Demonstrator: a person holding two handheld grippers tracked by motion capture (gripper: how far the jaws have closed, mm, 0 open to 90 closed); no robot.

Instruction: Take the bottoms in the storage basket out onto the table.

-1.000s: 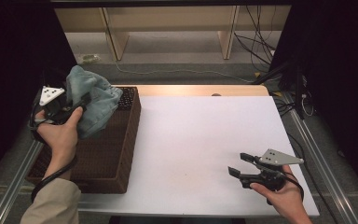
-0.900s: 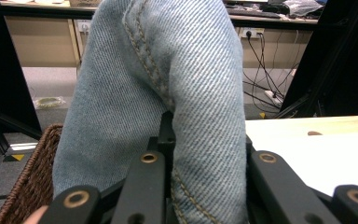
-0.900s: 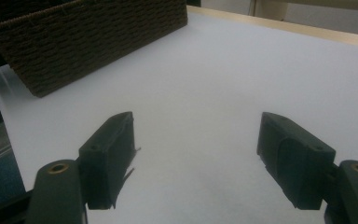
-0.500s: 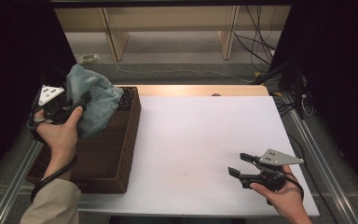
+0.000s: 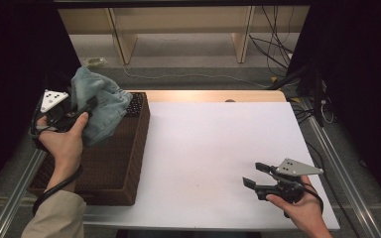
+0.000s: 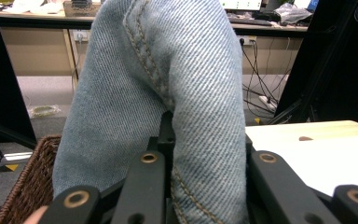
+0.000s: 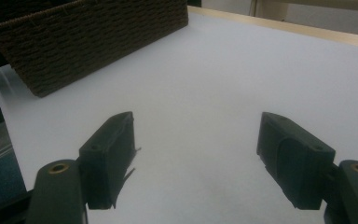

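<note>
Jaws of left gripper [image 5: 82, 110] clamped on denim cloth [image 5: 99, 106], upper left of frame, above wicker basket [image 5: 129, 163]. Right gripper [image 5: 253, 174] jaws apart, empty, lower right over white counter [image 5: 213, 144].

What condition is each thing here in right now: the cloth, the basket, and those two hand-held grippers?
Light blue denim cloth: bunched, lifted above the basket.
Dark brown woven wicker basket: upright at the table's left edge.
Left gripper: shut on the denim cloth.
Right gripper: open, holding nothing, over the white table.
</note>
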